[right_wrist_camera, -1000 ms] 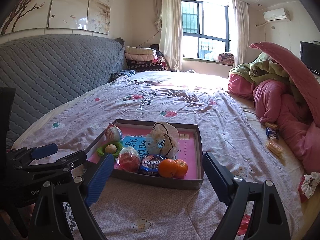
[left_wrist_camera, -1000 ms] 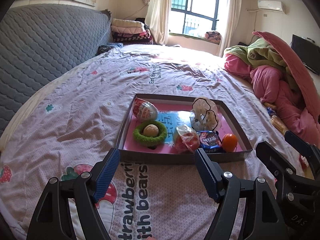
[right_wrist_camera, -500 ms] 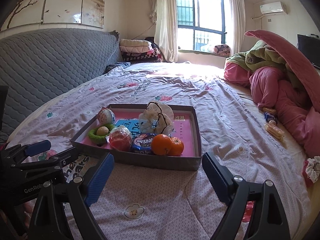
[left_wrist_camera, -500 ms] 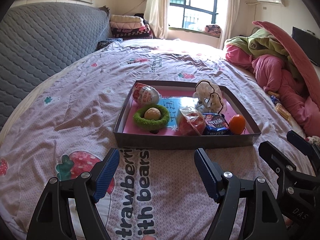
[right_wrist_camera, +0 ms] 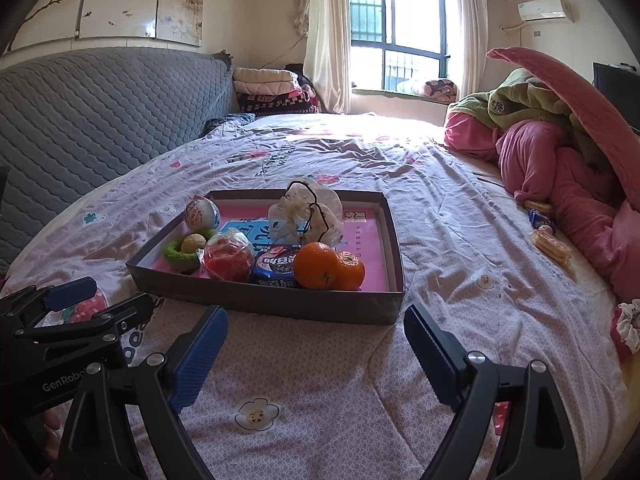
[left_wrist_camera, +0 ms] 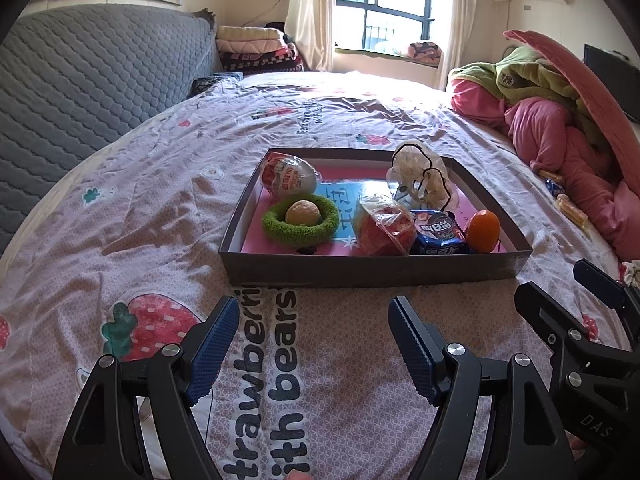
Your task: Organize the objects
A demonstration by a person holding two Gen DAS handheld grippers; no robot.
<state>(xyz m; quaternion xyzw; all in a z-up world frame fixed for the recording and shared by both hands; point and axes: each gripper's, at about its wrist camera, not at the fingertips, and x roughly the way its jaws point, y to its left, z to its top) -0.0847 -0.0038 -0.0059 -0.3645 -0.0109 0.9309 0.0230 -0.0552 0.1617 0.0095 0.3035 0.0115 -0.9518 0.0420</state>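
Snacks and small objects sit crowded in a shallow dark box (left_wrist_camera: 372, 268) at the centre of the left-wrist frame, on a strawberry-print bedspread (left_wrist_camera: 132, 216). Inside it, from left to right: a wrapped chocolate egg (left_wrist_camera: 289, 177), a green ring (left_wrist_camera: 300, 225) with a pale walnut-like ball (left_wrist_camera: 303, 213) in its hollow, a red fruit in clear plastic (left_wrist_camera: 385, 229), a blue snack packet (left_wrist_camera: 439, 233) and an orange (left_wrist_camera: 482, 231). A white bundle with black loops (left_wrist_camera: 420, 178) stands behind them.

Both tools hover short of the box's near wall. The left gripper (left_wrist_camera: 312, 346), at the bottom of its frame, has its jaws spread wide and carries nothing; the right gripper (right_wrist_camera: 316, 356) is likewise parted and empty.

In the right-wrist view two oranges (right_wrist_camera: 328, 266) touch each other and press against the packet — a pinch on one would likely nudge its neighbour and set it rolling. The plastic around the red fruit looks slick, so pads could slip or catch only film. A low approach risks striking the box wall and sliding the whole box on the soft bedding. More wrapped snacks (right_wrist_camera: 550, 242) lie at the right of that frame beside a pink quilt (right_wrist_camera: 560, 160), well apart from the box.
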